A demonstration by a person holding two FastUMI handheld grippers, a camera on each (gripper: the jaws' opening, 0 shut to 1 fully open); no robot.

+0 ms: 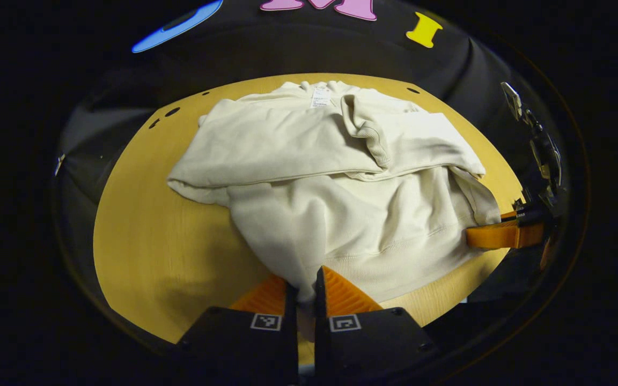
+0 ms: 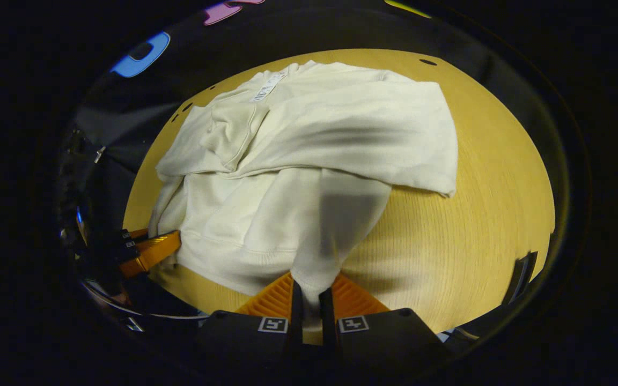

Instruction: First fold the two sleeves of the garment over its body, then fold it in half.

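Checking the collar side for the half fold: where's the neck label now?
The neck label sits at the garment's far edge, away from both claws, left of the folded sleeve cuff in the left gripper view.

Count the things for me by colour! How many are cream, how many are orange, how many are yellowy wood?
Cream: 1, the sweatshirt.
Orange: 2, the left claw and the right claw, each pinching the sweatshirt's bottom edge.
Yellowy wood: 1, the table.
Total: 4.

Both cams low at near table (image 1: 142, 252) edge, facing garment (image 1: 341, 177), shared
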